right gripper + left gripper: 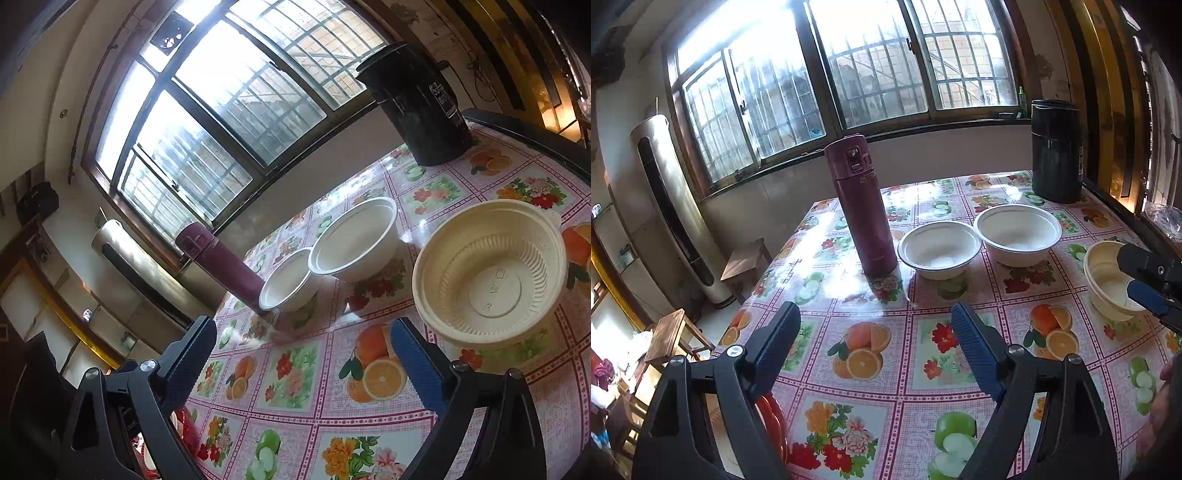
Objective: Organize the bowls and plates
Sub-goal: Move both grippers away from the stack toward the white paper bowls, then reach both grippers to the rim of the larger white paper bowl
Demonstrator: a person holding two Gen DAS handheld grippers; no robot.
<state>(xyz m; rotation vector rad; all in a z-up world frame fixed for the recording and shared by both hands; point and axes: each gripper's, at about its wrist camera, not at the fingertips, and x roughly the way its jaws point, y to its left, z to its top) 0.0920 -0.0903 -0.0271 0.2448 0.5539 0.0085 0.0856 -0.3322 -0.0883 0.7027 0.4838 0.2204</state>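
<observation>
- Blue ribbed pads line both tools; the left gripper (875, 336) has its jaws spread wide with only tablecloth between them, holding nothing.
- The right gripper (303, 354) is also spread and empty, its right pad just beside the cream bowl (487, 273).
- From the cream bowl, the larger white bowl (356, 238) stands near, and the small white bowl (290, 280) just beyond it, touching rims or nearly so.
- The maroon flask (862, 206) stands just beside the small bowl, on the side away from the cream bowl.
- I think the cream bowl comes first: one pad inside the wall, one outside, then lift straight, because thin plastic bends easily.
</observation>
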